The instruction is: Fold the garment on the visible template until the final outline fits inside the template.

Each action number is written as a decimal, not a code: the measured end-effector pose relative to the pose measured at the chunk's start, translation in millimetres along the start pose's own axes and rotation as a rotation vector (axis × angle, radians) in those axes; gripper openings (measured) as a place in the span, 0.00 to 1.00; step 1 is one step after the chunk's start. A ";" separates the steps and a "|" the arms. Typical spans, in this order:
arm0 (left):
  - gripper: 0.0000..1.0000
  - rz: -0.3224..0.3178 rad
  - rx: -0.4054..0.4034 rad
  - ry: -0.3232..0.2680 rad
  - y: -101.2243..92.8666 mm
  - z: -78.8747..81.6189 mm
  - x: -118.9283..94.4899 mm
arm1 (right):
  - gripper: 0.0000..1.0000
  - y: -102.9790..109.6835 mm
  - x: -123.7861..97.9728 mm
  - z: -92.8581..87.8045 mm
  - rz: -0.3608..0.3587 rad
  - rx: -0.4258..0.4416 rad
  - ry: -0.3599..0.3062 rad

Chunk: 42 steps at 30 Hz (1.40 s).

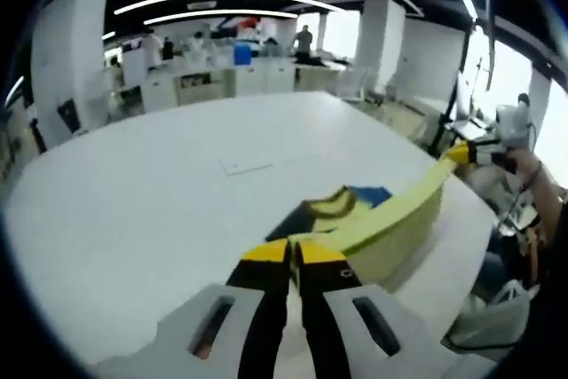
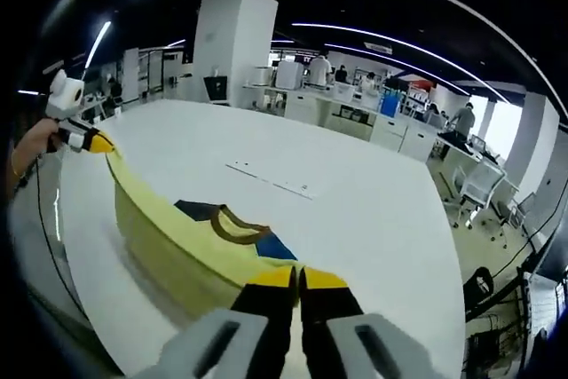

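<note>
left gripper view: left tongs clamped on the hem of the yellow garment, stretched taut above the white bench toward the right tongs. right gripper view: right tongs clamped on the garment, its brown collar lying on the bench.

Table bare beyond stretched garment; passage open there

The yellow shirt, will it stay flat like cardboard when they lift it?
Probably not. The yellow shirt sags in a curve between the left gripper and right gripper, so it looks floppy. It likely weighs little, since pinched edges hold it up.
</note>
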State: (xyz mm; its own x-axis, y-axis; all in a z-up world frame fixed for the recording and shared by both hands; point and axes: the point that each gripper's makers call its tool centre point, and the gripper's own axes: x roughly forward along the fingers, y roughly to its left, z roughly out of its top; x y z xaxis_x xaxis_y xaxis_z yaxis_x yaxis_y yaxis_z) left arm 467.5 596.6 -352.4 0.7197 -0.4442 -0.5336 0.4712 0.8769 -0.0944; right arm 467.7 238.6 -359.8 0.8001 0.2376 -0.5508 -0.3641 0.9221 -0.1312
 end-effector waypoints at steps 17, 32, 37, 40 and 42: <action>0.00 0.117 -0.051 -0.032 49.2 6.5 82.4 | 0.00 -20.8 73.7 -1.9 -0.057 0.082 0.029; 0.00 0.174 -0.171 0.019 73.3 -44.0 148.4 | 0.00 -33.0 144.5 -40.9 -0.080 0.150 0.112; 0.00 0.185 -0.209 0.038 76.4 -63.4 162.0 | 0.00 -32.1 162.2 -54.5 -0.066 0.165 0.146; 0.00 0.181 -0.217 0.035 78.7 -67.8 169.0 | 0.00 -34.2 171.3 -60.7 -0.066 0.172 0.157; 0.00 0.181 -0.218 0.034 81.4 -68.8 172.9 | 0.00 -30.7 171.1 -64.3 -0.068 0.168 0.161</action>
State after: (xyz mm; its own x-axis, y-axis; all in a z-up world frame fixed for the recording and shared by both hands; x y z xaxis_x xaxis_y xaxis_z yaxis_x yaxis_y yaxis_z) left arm 595.2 603.8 -510.1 0.7631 -0.2741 -0.5853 0.2138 0.9617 -0.1716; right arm 585.1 231.3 -503.0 0.7290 0.1345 -0.6711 -0.2169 0.9754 -0.0402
